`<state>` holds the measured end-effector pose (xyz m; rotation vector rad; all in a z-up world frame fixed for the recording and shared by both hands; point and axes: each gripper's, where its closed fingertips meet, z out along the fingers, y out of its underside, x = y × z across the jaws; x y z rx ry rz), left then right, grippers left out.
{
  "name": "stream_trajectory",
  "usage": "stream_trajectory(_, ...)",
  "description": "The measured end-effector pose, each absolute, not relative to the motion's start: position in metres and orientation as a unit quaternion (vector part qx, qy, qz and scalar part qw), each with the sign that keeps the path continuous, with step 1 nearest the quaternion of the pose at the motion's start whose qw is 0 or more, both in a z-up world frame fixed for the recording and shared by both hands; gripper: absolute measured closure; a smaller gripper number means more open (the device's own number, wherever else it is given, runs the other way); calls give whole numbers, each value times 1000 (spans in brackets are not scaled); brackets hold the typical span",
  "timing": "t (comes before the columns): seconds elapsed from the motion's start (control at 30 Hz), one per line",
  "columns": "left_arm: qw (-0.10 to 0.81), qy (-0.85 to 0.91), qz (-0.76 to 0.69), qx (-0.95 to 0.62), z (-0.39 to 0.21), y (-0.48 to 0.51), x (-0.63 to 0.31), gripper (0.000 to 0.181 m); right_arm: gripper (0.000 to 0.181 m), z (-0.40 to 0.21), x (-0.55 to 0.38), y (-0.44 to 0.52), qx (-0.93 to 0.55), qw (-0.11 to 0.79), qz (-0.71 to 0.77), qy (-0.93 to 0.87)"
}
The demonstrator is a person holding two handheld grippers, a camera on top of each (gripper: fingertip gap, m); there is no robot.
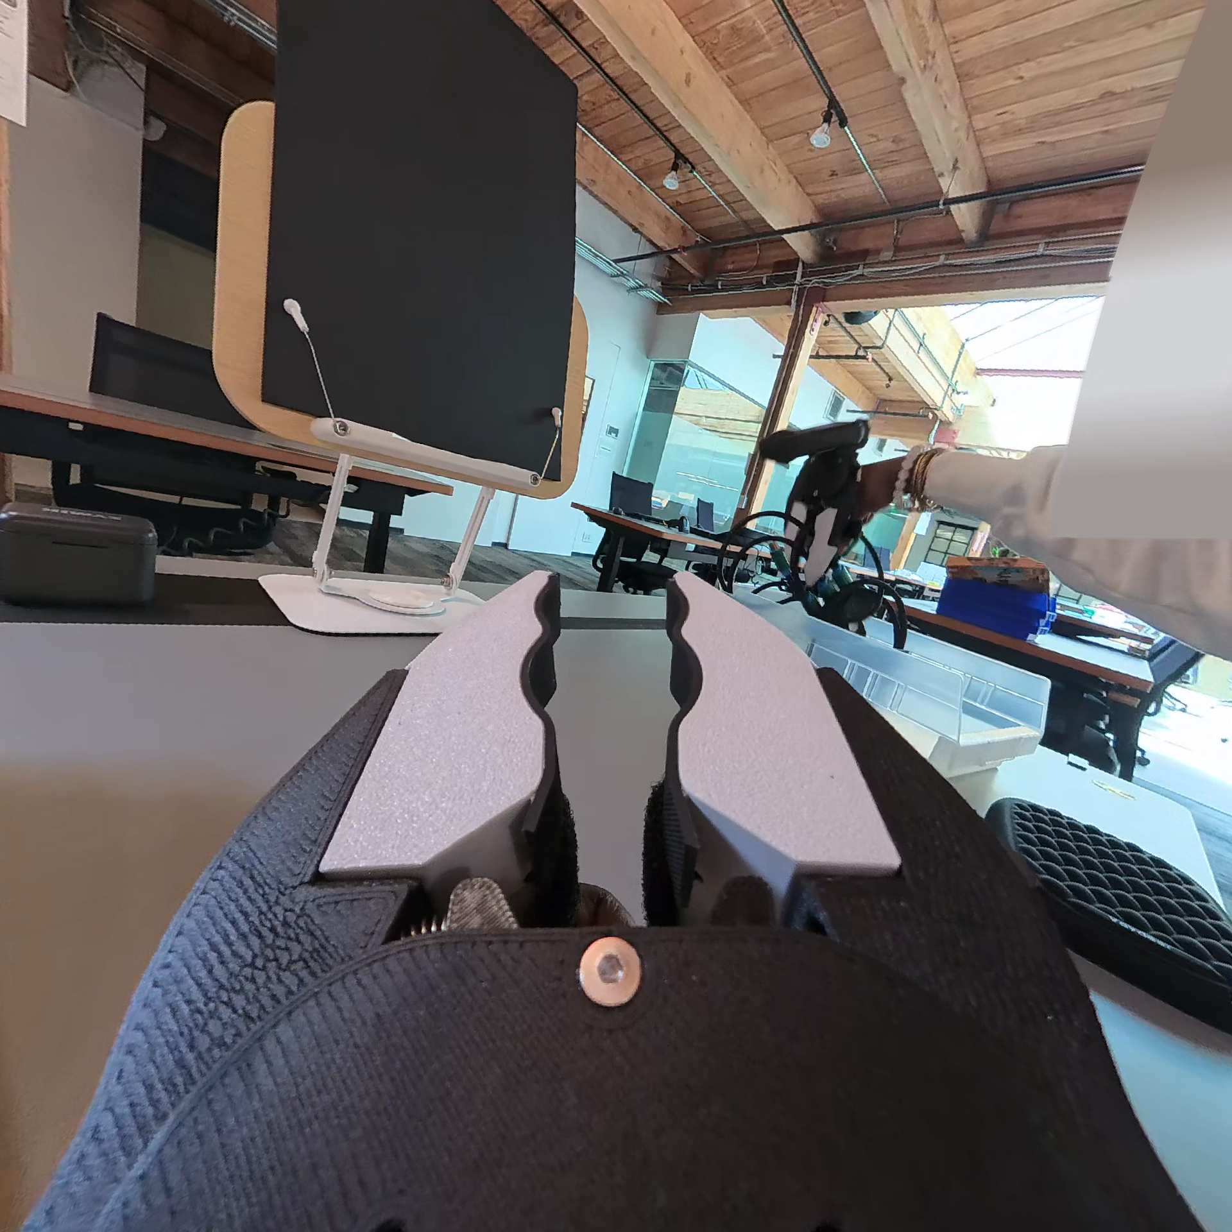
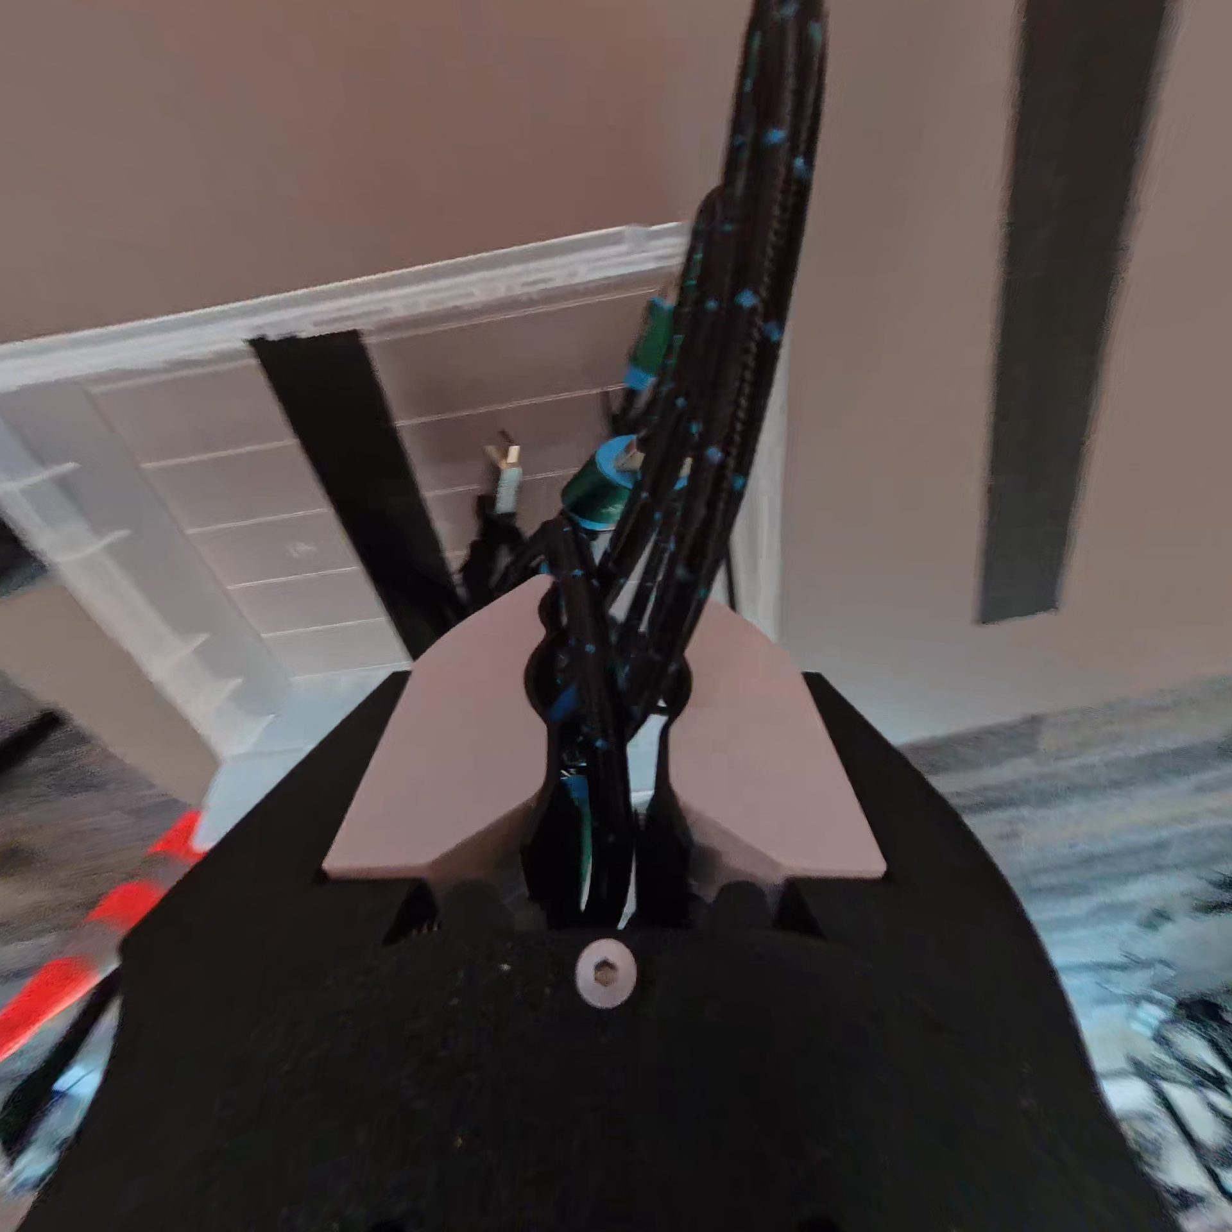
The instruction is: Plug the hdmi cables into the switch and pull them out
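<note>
The left gripper [image 1: 612,593] rests low over the grey table [image 1: 200,700] with its fingers parted and nothing between them, facing a black board [image 1: 420,233] on a white stand [image 1: 373,600]. To the right, the right gripper [image 2: 610,623] is clamped on a bundle of black, blue-flecked cables [image 2: 720,400], lifting them above a clear bin [image 2: 200,467], connectors dangling.

Black ribbed gripper bodies with pale grey fingers

Left gripper [image 1: 612,600]: wavy black-lined fingers [image 1: 467,720], silver hex screw [image 1: 610,968] behind them; beige sleeve [image 1: 1067,520], beaded bracelets [image 1: 917,477].
</note>
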<state>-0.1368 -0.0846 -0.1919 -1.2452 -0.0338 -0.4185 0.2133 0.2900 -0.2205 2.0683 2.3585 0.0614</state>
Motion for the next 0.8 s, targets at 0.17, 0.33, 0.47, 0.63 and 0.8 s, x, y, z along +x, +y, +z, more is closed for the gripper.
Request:
stream_trajectory(0.17,784,7,-177,-595,-195,-81,-130,151,71,-157,178,308,669,-257,38,697)
stream_trajectory(0.33,775,21,-143,-615,-198,-78,-126,150,43,-85,189,258,703,-502,75,498)
stream_trajectory(0.47,745,-4,-134,-654,-192,-77,-122,135,34,-113,198,181,731,-560,41,388)
stream_trajectory(0.63,695,-16,-59,-716,-180,-86,-122,100,33,-167,238,136,797,-544,74,253)
stream_trajectory(0.8,636,-32,49,-769,-180,-100,-146,63,33,-187,251,122,821,-528,67,206)
